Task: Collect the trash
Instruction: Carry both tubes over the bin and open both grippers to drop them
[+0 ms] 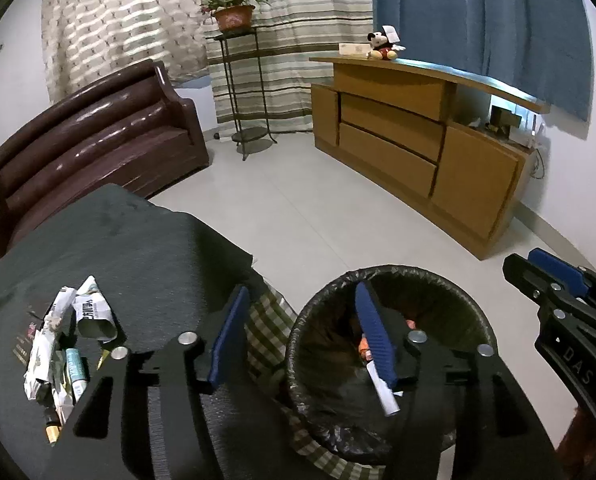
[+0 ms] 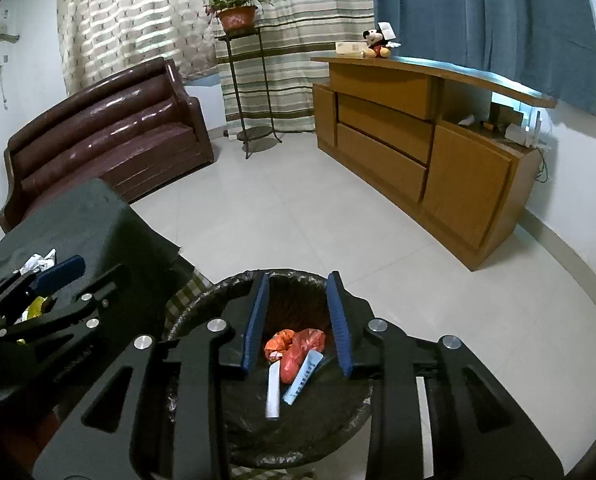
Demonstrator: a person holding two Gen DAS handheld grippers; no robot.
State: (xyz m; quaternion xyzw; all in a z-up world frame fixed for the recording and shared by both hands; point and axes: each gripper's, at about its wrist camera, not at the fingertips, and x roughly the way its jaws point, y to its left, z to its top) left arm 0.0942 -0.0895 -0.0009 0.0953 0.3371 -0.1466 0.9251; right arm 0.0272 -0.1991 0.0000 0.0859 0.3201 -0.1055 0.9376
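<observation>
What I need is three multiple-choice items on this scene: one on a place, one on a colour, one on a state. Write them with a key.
1. The white tube lies
A. on the sofa
B. in the bin
C. on the cabinet

2. The bin's liner is
A. black
B. white
C. green

3. The right gripper has its fingers
A. shut on a tube
B. open, holding nothing
C. shut and empty

Key:
1 B, the tube rests at the bin's bottom beside orange wrappers.
2 A, crinkled black plastic folds over the rim.
3 B, the blue pads stand apart above the bin with nothing between them.
</observation>
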